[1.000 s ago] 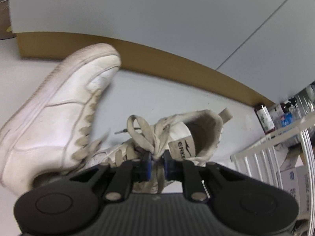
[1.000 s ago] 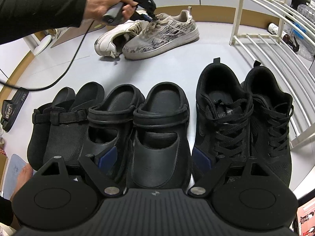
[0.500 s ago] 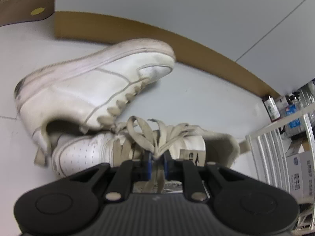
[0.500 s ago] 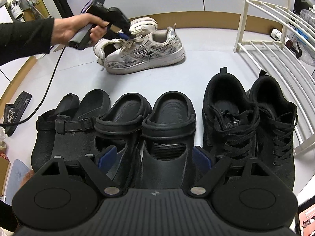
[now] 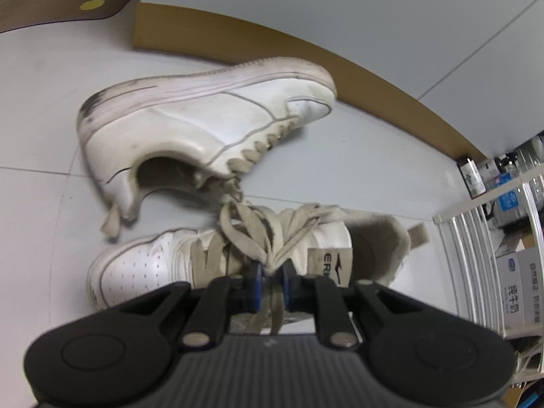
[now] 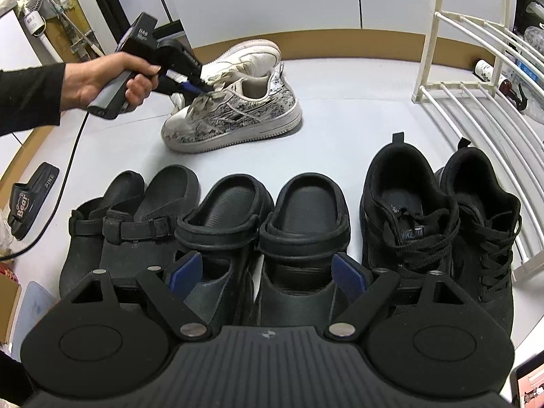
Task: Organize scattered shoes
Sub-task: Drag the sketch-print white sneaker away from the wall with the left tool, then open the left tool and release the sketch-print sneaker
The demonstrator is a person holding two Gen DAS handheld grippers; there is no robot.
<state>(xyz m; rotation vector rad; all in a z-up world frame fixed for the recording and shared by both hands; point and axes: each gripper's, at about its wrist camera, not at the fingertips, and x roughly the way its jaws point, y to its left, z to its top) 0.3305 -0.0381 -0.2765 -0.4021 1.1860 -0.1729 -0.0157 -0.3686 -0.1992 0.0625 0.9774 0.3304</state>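
Left claw (image 5: pixel 271 276) stayed clamped on beige laces of patterned white sneaker (image 6: pixel 234 117), dragged nearer black shoe row; right claw (image 6: pixel 267 273) wide open, empty.

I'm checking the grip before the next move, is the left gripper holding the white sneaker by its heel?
No, the left gripper is pinched on the laces of the patterned sneaker.

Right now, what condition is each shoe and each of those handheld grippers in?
Left gripper: shut on the laces.
Right gripper: open, holding nothing.
Patterned white sneaker: upright on the floor, held by its laces.
Plain white sneaker: tipped on its side.
Black clogs: upright, paired.
Black lace-up sneakers: upright, paired.
Black strap sandals: upright, paired.
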